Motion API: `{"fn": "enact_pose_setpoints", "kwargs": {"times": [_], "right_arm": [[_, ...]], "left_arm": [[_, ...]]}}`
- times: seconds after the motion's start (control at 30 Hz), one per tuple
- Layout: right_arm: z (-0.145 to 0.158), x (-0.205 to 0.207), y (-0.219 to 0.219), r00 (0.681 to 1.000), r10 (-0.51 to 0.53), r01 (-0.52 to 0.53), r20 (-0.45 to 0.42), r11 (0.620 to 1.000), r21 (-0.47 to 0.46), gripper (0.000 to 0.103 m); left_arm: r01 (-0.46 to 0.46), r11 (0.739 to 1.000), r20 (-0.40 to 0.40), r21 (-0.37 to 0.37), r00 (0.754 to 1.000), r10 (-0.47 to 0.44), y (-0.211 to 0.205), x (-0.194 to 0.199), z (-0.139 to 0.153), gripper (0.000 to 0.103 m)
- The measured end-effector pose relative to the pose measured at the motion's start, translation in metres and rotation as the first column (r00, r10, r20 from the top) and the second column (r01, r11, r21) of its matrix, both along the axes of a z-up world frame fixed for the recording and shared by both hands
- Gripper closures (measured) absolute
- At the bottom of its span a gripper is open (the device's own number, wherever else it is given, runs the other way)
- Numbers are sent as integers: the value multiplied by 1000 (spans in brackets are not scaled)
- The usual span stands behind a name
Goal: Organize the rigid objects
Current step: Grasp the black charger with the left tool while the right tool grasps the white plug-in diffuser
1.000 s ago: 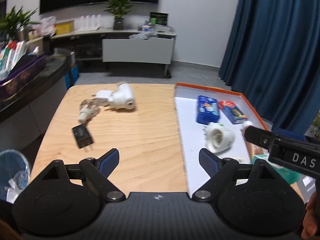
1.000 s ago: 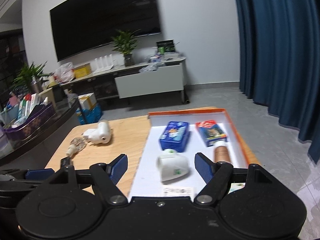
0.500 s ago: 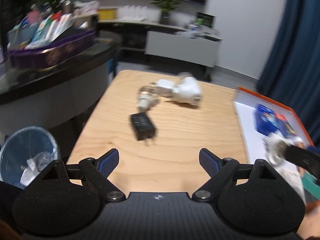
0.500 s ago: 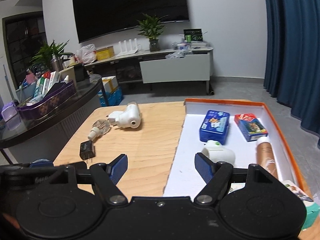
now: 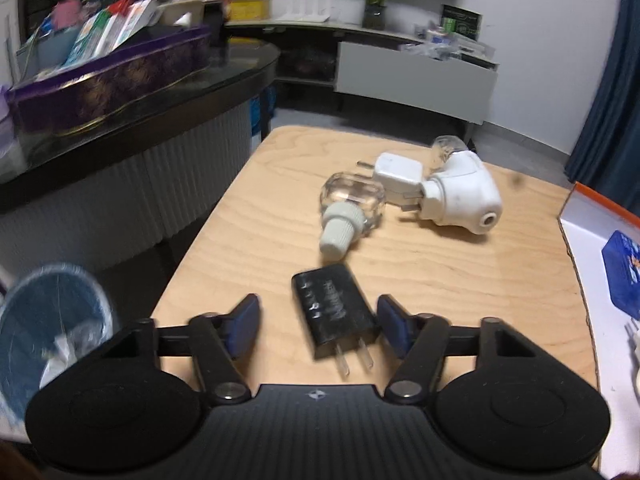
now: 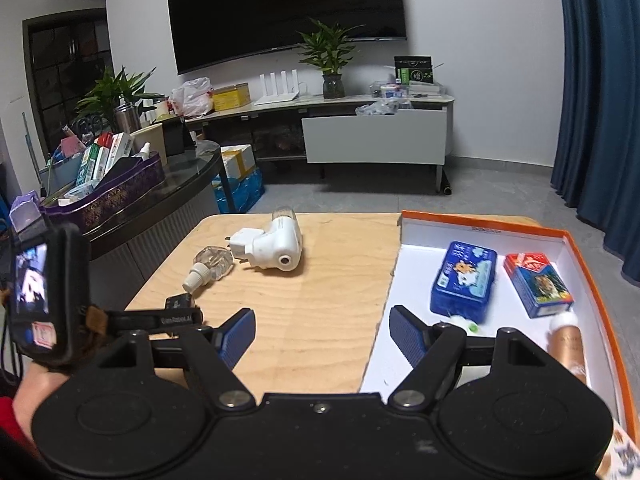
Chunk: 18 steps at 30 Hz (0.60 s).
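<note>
Wooden bench [image 5: 420,276]: left hand-held gripper [image 5: 318,322] now straddles black charger [image 5: 334,308], jaws closing, not yet gripping; pickup imminent.

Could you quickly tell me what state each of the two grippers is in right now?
Left gripper: jaws closing around the black charger on the table; pads not yet clamped on it.
Right gripper: open, holding nothing.

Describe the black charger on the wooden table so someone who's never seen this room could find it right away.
Start at the wooden table left of the orange-rimmed tray. At its near edge the black charger lies flat between the left gripper's closing blue fingers, prongs toward the camera. It is the only black item; the clear bottle and white plug-in unit behind it are pale.
</note>
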State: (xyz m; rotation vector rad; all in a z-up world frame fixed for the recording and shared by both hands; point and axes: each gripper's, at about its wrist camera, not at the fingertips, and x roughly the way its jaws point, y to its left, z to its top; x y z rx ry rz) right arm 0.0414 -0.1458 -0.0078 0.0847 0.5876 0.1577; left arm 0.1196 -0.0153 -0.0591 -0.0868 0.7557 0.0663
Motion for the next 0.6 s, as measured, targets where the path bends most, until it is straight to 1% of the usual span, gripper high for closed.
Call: {"fn": "enact_pose_setpoints", "kwargs": {"times": [0.03, 0.1, 0.2, 0.27, 0.33, 0.47, 0.53, 0.6], "right_arm": [[0, 7, 1, 1000, 8, -8, -7, 1000, 2, 15], [-1, 21, 5, 1000, 20, -20, -10, 1000, 1, 15], [-4, 47, 13, 998, 43, -43, -37, 999, 4, 15], [-7, 70, 18, 995, 65, -62, -77, 997, 43, 15], [-10, 92, 26, 991, 93, -86, -99, 994, 71, 15], [-19, 143, 50, 977, 160, -154, -140, 987, 53, 15], [-26, 165, 59, 972, 179, -174, -149, 984, 46, 15], [-32, 185, 64, 969, 178, -169, -172, 983, 66, 15]], "left_arm": [[20, 1000, 5, 3, 1000, -20, 0, 1, 0, 57], [55, 998, 14, -3, 998, -55, 2, -1, 1, 66], [93, 995, 29, -25, 995, -92, 5, -7, 0, 67], [108, 994, 35, -25, 994, -107, 7, -13, 0, 67], [126, 991, 38, -34, 991, -125, 7, -14, 0, 67], [152, 988, 60, -28, 987, -150, 7, -13, 2, 66], [158, 987, 71, -30, 985, -155, 7, -13, 2, 66], [161, 987, 78, -30, 984, -158, 9, -12, 1, 66]]}}
